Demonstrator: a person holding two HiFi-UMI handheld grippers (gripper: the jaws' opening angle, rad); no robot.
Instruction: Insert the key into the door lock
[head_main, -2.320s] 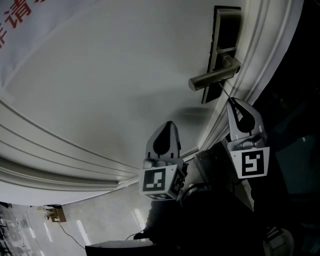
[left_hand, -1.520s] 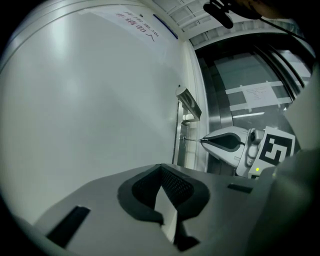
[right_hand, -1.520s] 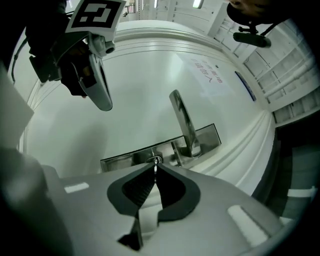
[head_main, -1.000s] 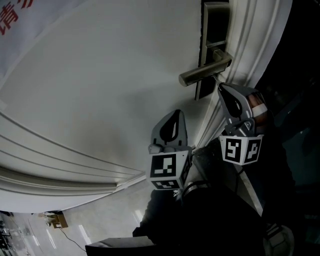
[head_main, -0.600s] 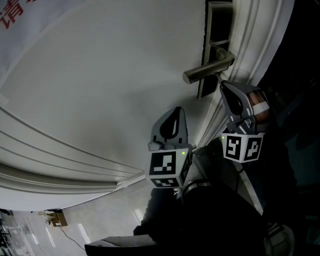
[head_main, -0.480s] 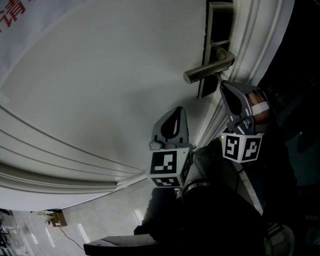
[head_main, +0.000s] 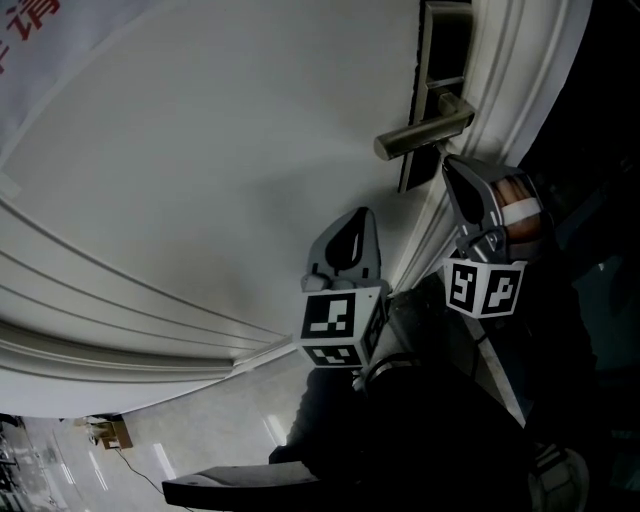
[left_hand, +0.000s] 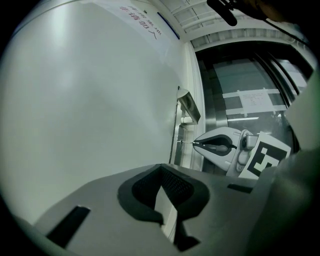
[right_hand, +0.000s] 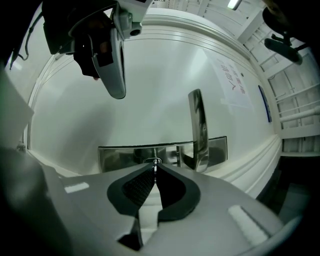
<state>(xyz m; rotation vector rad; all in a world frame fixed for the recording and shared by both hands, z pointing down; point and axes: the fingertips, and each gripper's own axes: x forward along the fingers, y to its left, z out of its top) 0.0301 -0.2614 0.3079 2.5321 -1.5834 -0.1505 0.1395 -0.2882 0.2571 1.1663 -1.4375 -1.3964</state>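
Note:
A steel lock plate (head_main: 441, 60) with a lever handle (head_main: 425, 131) is mounted at the edge of the white door (head_main: 200, 170). My right gripper (head_main: 448, 163) is shut on a thin key (right_hand: 155, 170), just below the handle. The key's tip meets the round keyhole (right_hand: 152, 161) in the lock plate (right_hand: 120, 156); how deep it sits I cannot tell. From the left gripper view the key (left_hand: 186, 143) bridges the right gripper (left_hand: 196, 144) and the plate. My left gripper (head_main: 362, 213) hangs shut and empty, left of the lock and off the door.
The moulded door frame (head_main: 520, 90) runs right beside the lock. Raised panel mouldings (head_main: 120, 320) cross the door lower left. The handle (right_hand: 198, 130) juts out just right of the key. A sheet with red print (head_main: 40, 20) hangs at the upper left.
Since 2.3 s ago my right gripper has closed in on the lock plate, under the handle. Over the last second both grippers have barely moved.

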